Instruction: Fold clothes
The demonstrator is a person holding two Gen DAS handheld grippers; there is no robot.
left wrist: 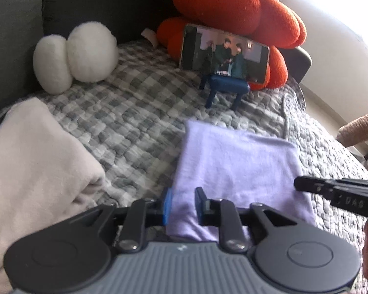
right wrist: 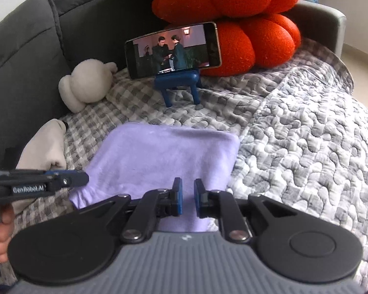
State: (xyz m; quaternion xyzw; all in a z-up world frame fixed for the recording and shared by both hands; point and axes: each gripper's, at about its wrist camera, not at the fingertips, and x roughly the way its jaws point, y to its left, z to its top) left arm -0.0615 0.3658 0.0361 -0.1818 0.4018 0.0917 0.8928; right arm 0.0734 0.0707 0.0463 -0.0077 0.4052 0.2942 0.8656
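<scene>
A folded lilac garment [left wrist: 235, 166] lies flat on the grey checked quilt [left wrist: 135, 112]; it also shows in the right wrist view [right wrist: 164, 154]. My left gripper [left wrist: 182, 202] is open over the garment's near left corner, jaws a hand's width apart with cloth showing between them. My right gripper [right wrist: 188, 197] is open with a narrow gap, above the garment's near edge. Each gripper shows side-on in the other view, the right one [left wrist: 304, 183] at the garment's right edge, the left one [right wrist: 83, 177] at its left edge.
A pale pink folded cloth [left wrist: 34, 161] lies left of the garment. A phone [left wrist: 223, 54] on a blue stand [left wrist: 225, 88] plays video at the back. An orange knot cushion [left wrist: 233, 9] and a white plush [left wrist: 73, 54] rest against the dark sofa back [right wrist: 24, 49].
</scene>
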